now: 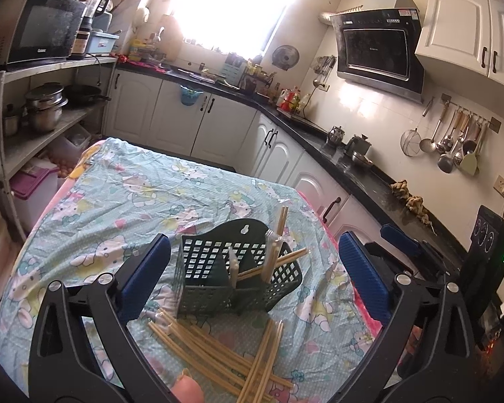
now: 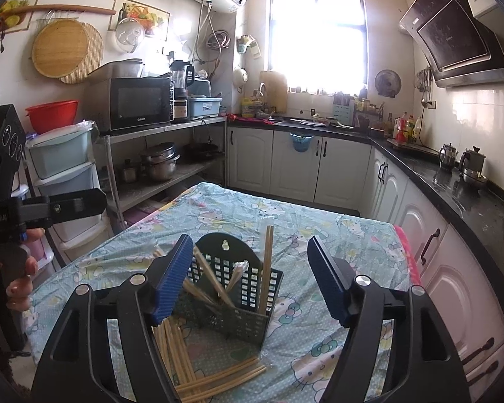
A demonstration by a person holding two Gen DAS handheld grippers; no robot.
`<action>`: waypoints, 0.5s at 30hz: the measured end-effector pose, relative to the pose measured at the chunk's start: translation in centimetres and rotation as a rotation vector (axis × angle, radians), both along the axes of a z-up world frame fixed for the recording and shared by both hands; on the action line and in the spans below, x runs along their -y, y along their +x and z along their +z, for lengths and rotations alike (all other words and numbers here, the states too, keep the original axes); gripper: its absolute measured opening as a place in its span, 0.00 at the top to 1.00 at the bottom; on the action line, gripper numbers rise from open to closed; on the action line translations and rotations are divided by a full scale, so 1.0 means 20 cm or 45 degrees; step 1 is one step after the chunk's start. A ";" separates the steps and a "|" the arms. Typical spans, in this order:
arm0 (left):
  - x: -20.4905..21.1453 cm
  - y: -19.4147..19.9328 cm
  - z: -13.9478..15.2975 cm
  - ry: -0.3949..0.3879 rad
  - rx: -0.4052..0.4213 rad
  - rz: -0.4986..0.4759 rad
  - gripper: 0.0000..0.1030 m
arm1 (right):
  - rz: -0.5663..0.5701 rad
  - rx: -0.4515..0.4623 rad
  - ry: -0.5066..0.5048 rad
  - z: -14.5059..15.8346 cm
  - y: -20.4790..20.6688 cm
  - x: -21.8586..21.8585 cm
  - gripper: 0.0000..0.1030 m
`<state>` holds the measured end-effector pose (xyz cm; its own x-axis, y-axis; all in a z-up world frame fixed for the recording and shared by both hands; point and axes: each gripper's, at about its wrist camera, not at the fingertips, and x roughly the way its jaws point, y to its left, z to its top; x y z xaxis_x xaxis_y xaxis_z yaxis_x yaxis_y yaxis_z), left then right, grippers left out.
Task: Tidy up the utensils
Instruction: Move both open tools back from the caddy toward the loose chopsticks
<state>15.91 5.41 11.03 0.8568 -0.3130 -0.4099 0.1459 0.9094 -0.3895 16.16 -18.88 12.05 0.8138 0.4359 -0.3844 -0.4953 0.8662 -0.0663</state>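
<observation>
loose chopsticks (image 1: 215,352) cut off below

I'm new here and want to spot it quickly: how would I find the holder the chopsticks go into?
Find the table with the cartoon-print cloth. Near its front stands a dark green plastic basket with grid walls and an arched back, the only upright container there; loose chopsticks lie before it.

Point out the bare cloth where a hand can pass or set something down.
Free: tablecloth beyond the green basket, toward the cabinets, and along its left side. Crowded: in front of the basket, where loose chopsticks lie crossed.

Chopsticks (image 1: 218,346) loose before green basket (image 1: 238,268) — upright
</observation>
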 end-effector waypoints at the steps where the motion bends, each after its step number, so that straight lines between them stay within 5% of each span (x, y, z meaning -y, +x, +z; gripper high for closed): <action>1: 0.00 -0.01 0.00 -0.001 0.001 0.001 0.10 | 0.001 -0.001 0.000 0.00 -0.01 0.00 0.34; 15: -0.05 -0.11 -0.07 -0.006 -0.016 0.021 0.10 | 0.027 -0.017 -0.015 -0.07 -0.14 -0.01 0.33</action>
<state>13.80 6.37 9.73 0.8566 -0.3005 -0.4194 0.1255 0.9098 -0.3956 13.39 -18.72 10.58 0.7989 0.4488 -0.4004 -0.5148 0.8545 -0.0693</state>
